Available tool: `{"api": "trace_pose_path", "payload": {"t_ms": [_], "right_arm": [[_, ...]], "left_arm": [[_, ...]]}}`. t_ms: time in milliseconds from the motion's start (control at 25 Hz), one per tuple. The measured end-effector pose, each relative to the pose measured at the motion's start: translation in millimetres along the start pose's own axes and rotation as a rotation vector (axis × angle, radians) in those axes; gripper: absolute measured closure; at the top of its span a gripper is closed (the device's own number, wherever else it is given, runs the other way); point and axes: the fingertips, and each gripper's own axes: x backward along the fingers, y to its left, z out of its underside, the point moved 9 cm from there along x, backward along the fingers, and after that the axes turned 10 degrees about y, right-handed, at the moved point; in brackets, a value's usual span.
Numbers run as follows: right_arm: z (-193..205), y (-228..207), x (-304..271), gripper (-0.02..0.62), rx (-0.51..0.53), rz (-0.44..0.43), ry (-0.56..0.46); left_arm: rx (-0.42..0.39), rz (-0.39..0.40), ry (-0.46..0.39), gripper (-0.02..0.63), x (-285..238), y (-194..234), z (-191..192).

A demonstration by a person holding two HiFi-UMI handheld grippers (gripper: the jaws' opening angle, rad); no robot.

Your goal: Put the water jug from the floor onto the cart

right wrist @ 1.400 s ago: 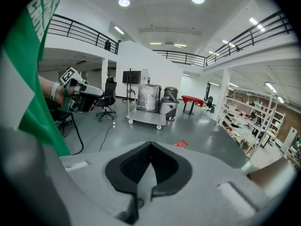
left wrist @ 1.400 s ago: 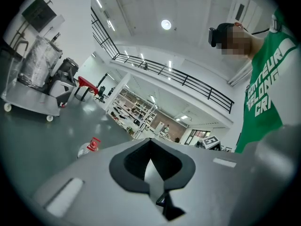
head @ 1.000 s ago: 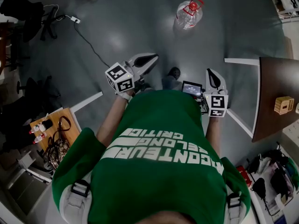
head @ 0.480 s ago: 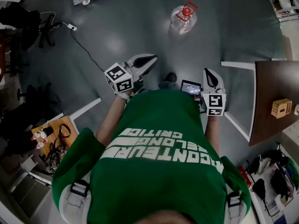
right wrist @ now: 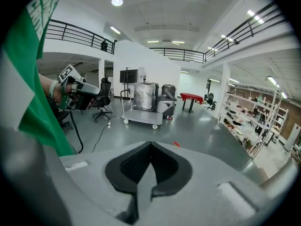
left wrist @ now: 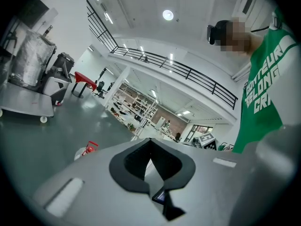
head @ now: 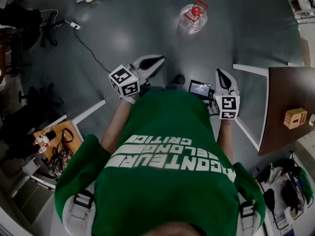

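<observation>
The clear water jug (head: 193,17) with a red cap and handle stands on the grey floor ahead of me, well beyond both grippers. In the left gripper view the water jug (left wrist: 86,149) shows low at the left, past the jaws. My left gripper (head: 156,61) is shut and empty at waist height. My right gripper (head: 220,75) is also shut and empty, beside a small screen (head: 201,88). From the right gripper view a red bit of the jug's handle (right wrist: 176,144) peeks over the shut right gripper (right wrist: 150,144). The flat cart (right wrist: 141,119) stands far off on castors.
A dark brown table (head: 283,107) with a small wooden box (head: 295,118) is at my right. White tape lines (head: 253,69) mark the floor. A black cable (head: 88,45) runs across the floor at the left, near an office chair (head: 29,14). A wooden board (head: 71,132) with bottles lies lower left.
The person has walked on across the floor: the table and floor tape have slid down and left in view. Both grippers stay shut in front of the body.
</observation>
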Motion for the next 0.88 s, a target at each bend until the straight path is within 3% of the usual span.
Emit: {"api": "trace_pose_path", "payload": {"t_ms": [320,600,880], "right_arm": [[-27.3,6.5,-17.5,0.603,0.028,0.025,0.029],[-65.7,40.4,-38.6,0.603,0.012,0.069,0.029],[-98.0,67.8,-68.0,0.603,0.048,0.057,0.047]], "left_arm": [[0.047,0.025,-0.013,0.592,20.1,28.2,1.2],[0.017,0.087,0.012,0.592,44.0,73.2,-26.8],[0.018,0.101,-0.027,0.592,63.4,114.1,-54.0]]}}
